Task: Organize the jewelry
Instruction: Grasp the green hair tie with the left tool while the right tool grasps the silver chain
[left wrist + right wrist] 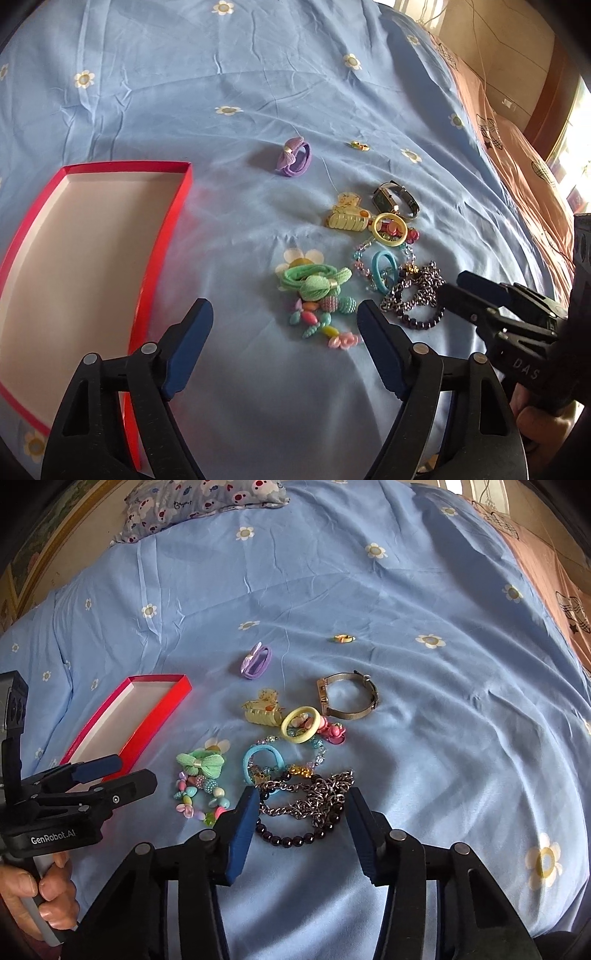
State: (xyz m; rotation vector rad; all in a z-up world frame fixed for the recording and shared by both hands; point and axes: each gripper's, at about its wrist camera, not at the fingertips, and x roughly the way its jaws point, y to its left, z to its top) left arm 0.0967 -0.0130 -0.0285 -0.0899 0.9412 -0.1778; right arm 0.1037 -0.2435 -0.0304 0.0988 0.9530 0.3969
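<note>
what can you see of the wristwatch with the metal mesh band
The wristwatch with the metal mesh band has a rectangular gold-toned case with a dark face and a silvery woven strap closed into a loop. It lies on its side on the blue flowered bedsheet, at the far right edge of the jewelry pile, just beyond the pale yellow ring. Neither gripper touches it.

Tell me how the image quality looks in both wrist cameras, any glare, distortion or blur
Left wrist view: strong fisheye bending, the red box rim curves; window at right is blown out; the jewelry pile stays sharp. Right wrist view: same barrel distortion with dark corners; soft, even light on the blue bedsheet; the right tongs throw only faint shadows, and the chain necklace is crisp.
</note>
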